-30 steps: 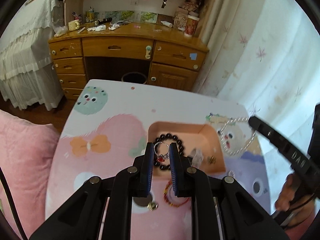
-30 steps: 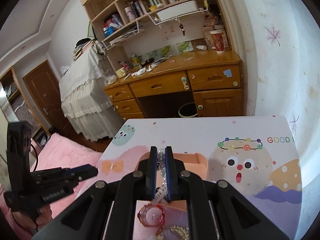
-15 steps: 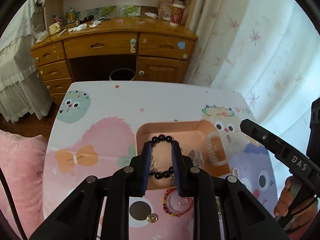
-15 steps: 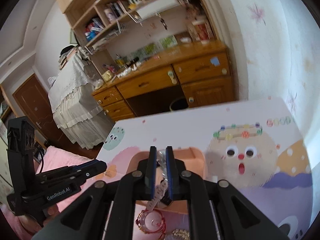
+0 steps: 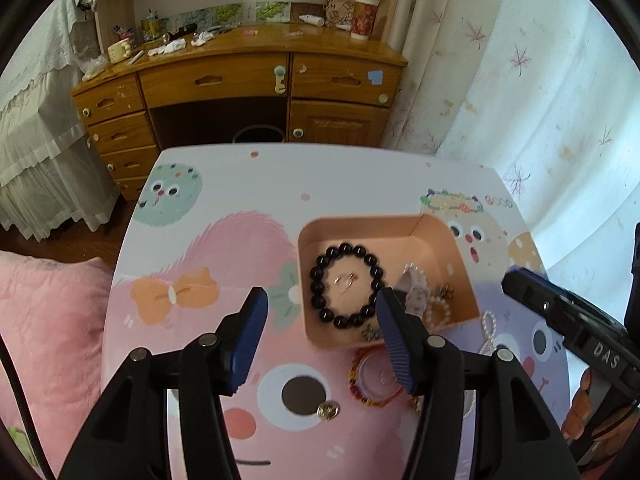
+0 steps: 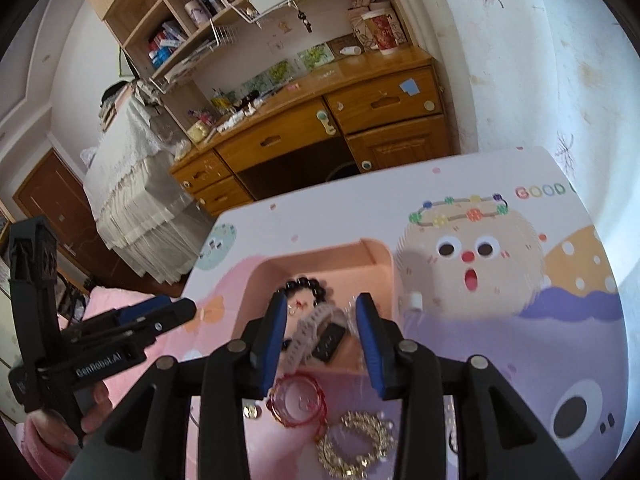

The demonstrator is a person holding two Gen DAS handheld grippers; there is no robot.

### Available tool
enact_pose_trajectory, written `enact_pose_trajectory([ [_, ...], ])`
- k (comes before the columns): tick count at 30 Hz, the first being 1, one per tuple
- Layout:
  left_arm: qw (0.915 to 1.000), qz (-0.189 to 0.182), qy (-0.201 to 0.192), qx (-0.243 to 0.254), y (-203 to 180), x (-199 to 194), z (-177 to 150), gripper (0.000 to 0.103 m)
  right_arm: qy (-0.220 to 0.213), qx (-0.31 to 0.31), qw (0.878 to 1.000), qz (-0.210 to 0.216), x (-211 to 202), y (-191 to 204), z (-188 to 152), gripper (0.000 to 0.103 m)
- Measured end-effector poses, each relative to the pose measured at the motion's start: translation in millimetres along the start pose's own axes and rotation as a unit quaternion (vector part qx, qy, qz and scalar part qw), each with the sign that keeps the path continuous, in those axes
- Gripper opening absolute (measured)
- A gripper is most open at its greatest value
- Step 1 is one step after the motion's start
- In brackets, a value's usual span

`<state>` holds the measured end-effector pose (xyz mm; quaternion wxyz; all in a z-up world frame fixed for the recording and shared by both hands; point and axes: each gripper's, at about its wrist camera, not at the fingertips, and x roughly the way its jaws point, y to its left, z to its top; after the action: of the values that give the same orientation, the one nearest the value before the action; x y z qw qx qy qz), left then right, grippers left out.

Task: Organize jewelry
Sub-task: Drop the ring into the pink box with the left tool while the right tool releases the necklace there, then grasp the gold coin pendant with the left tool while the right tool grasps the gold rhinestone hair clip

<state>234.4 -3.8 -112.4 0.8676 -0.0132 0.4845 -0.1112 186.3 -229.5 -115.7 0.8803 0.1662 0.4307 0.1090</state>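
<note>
A peach tray (image 5: 360,226) (image 6: 320,258) sits on the cartoon-print table. It holds a black bead bracelet (image 5: 320,270) (image 6: 306,283), a small silver ring (image 5: 345,279) inside the bracelet, a pale watch strap (image 6: 306,336) and a pearl strand (image 5: 434,308). My left gripper (image 5: 320,314) is open and empty above the tray's near left corner. My right gripper (image 6: 322,318) is open and empty above the tray's near side. A red bead bracelet (image 5: 370,380) (image 6: 296,398), a gold bracelet (image 6: 354,444) and a gold coin charm (image 5: 327,411) lie on the table in front of the tray.
The small table (image 5: 224,184) has a pink cushion (image 5: 44,328) at its left. A wooden desk (image 5: 240,80) with drawers stands behind, a bin (image 5: 258,134) under it. Curtains (image 5: 540,100) hang at the right. Another pearl strand (image 5: 488,332) trails off the tray's right side.
Both grippers have opened. The left one dropped the silver ring inside the black bracelet; the right one let the pale strap and pearl chain fall into the tray.
</note>
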Motion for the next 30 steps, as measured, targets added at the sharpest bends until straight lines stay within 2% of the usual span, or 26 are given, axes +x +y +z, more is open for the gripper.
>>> enact_pose_trajectory([
  [1, 1.0000, 0.003, 0.007, 0.001, 0.9, 0.5, -3.9, 0.057, 0.013, 0.001, 1.000, -0.006, 1.2, 0.1, -5.7, 0.046],
  [3, 0.9998, 0.007, 0.016, 0.004, 1.8, 0.1, -10.4, 0.062, 0.042, 0.001, 0.999, -0.021, 4.5, -0.1, -16.5, 0.062],
  [7, 0.9989, 0.012, 0.039, 0.022, 4.6, 0.8, -25.1, 0.067, 0.093, -0.014, 0.994, -0.054, 7.8, 0.8, -41.8, 0.066],
  [10, 0.9972, 0.018, 0.061, 0.041, 6.0, 3.7, -33.6, 0.067, 0.112, -0.035, 0.990, -0.084, 8.9, 3.3, -62.3, 0.069],
  [12, 0.9954, 0.019, 0.075, 0.057, 7.1, 5.7, -40.3, 0.067, 0.114, -0.060, 0.986, -0.105, 8.9, 6.7, -74.3, 0.070],
  [16, 0.9909, 0.025, 0.093, 0.094, 5.6, 11.8, -53.6, 0.068, 0.117, -0.138, 0.972, -0.153, 9.3, 21.7, -103.8, 0.070],
  [21, 0.9818, 0.019, 0.108, 0.155, -2.1, 23.4, -76.5, 0.069, 0.117, -0.187, 0.957, -0.188, 17.3, 34.9, -133.7, 0.070],
  [27, 0.9656, 0.016, 0.092, 0.243, -10.6, 33.3, -98.2, 0.069, 0.092, -0.191, 0.957, -0.200, 25.1, 48.2, -154.2, 0.070],
  [30, 0.9626, -0.009, 0.079, 0.259, -10.2, 38.2, -99.5, 0.069, 0.076, -0.186, 0.958, -0.203, 30.2, 50.1, -158.6, 0.070],
])
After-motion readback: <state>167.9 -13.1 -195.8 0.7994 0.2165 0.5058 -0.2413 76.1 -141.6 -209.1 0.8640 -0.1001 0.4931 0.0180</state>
